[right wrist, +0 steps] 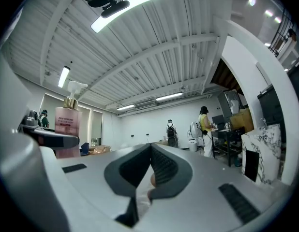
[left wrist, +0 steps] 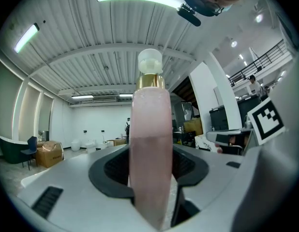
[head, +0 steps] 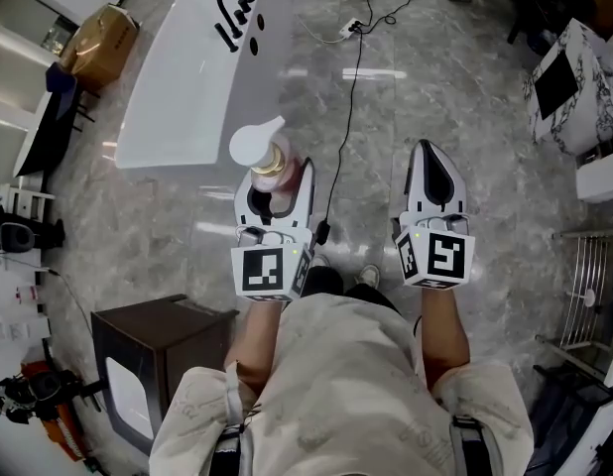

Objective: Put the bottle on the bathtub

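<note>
A pink pump bottle [head: 271, 167] with a white pump head and gold collar stands upright between the jaws of my left gripper [head: 275, 202], which is shut on it. In the left gripper view the bottle [left wrist: 149, 153] fills the middle, rising out of the jaws. The white bathtub [head: 192, 67] lies on the floor ahead and to the left, with black fittings on its far rim. My right gripper [head: 432, 178] is held level beside the left one, shut with nothing in it. From the right gripper view the bottle [right wrist: 67, 124] shows at the left.
A dark box with a white front [head: 153, 360] stands on the marble floor at my lower left. A cardboard box [head: 98, 40] sits beyond the tub's left side. A black cable [head: 348, 87] runs across the floor ahead. A marbled cabinet [head: 574, 82] and a metal rack [head: 584, 286] stand at the right.
</note>
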Available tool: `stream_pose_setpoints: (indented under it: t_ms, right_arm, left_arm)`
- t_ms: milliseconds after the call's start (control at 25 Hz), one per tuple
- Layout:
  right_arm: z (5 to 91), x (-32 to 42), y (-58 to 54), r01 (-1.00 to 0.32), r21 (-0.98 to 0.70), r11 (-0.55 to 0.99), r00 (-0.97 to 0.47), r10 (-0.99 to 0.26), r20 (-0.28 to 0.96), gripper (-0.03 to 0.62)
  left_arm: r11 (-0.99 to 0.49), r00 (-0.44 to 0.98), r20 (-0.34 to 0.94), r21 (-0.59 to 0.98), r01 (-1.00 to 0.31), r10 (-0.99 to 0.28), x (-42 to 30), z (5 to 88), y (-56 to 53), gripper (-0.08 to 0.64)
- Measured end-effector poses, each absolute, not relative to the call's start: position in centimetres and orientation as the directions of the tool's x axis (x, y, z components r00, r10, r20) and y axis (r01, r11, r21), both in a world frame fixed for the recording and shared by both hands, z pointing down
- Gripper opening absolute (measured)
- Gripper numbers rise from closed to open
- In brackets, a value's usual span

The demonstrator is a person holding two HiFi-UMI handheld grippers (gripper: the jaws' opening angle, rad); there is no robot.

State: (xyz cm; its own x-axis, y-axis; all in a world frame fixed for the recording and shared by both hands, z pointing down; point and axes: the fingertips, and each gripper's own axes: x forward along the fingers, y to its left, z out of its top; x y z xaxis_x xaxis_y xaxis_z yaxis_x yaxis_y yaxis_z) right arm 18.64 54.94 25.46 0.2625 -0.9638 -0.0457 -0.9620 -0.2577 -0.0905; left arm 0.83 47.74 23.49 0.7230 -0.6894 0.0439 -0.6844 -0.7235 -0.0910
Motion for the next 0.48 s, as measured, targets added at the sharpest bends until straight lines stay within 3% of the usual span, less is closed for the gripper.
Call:
stream_pose_setpoints:
  t_ms: [480]
  right_arm:
    - [27.3, 18.7, 48.6, -0.975, -0.053, -0.218, 0.219, -0.976, -0.018, -0.011]
  left_arm:
    - [-0.705, 0.703, 0.052, -0.068, -0.706, -0.710, 1.1, 26.0, 41.9, 0.222]
